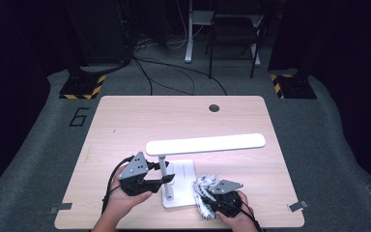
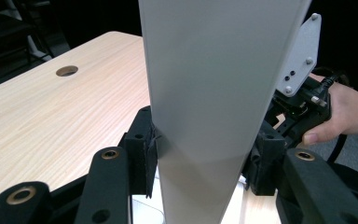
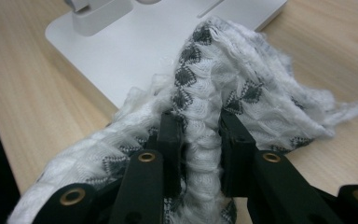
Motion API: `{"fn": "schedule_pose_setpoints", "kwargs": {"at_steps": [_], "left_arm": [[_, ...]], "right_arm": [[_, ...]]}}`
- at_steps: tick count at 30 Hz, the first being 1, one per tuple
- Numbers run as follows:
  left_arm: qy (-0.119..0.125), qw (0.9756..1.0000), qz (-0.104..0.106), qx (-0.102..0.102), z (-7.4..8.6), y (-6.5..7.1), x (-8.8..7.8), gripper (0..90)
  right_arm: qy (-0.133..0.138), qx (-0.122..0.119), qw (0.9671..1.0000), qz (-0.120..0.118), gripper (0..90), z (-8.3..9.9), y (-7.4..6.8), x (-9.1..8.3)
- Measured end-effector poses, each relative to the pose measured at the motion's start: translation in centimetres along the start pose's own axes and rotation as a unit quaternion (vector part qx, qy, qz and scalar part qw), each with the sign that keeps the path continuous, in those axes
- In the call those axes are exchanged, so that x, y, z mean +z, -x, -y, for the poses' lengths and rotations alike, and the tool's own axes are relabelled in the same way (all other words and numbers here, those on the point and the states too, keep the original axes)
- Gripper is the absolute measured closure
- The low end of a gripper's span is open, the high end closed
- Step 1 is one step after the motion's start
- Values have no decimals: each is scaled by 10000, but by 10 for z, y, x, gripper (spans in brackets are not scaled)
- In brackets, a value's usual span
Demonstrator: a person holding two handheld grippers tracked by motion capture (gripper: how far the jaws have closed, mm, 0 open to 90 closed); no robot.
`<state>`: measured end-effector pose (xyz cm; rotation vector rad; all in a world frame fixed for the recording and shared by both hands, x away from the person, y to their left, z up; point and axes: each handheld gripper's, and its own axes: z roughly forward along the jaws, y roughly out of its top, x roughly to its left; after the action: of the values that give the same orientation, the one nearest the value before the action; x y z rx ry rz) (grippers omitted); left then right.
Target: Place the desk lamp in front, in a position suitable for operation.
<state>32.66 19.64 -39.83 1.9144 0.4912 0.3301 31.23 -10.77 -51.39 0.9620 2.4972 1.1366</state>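
Lamp steadied, cloth pinched at its base.
High view: left gripper (image 1: 166, 179) clamps the lamp (image 1: 206, 144) post on the desk (image 1: 125, 121). Left gripper view: jaws press the grey post (image 2: 205, 107). Right gripper view: right gripper (image 3: 199, 135) grasps a patterned white cloth (image 3: 242, 88) lying against the lamp base (image 3: 135, 42).

Wooden table (image 1: 125, 125): white lamp base (image 1: 181, 186), patterned cloth (image 1: 204, 195) on it.

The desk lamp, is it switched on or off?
On. The desk lamp has a head that glows bright white and casts light on the table beneath it.
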Motion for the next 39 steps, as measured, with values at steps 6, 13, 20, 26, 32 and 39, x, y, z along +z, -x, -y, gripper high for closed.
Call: {"fn": "schedule_pose_setpoints", "kwargs": {"at_steps": [6, 13, 20, 26, 32, 39], "left_arm": [[10, 9998, -179, -23, -1, -8, 4, 536], [70, 9992, -353, -153, -1, -12, 6, 536], [6, 9991, -387, -166, -1, -10, 6, 536], [11, 9990, -440, -117, -1, -9, 6, 536], [12, 9989, -442, -122, -1, -9, 6, 537], [5, 9989, -453, -114, -1, -9, 6, 537]], "right_arm": [[211, -84, 9997, 69, 725, -4, 1, -2], [183, -115, 9998, 11, 725, -7, -1, 6], [117, -139, 9998, -59, 726, -8, -5, 9], [77, -276, 9995, -142, 727, -8, -14, 12], [93, -421, 9988, -234, 730, -12, -27, 19], [153, -942, 9943, -468, 732, -26, -53, 38]]}}
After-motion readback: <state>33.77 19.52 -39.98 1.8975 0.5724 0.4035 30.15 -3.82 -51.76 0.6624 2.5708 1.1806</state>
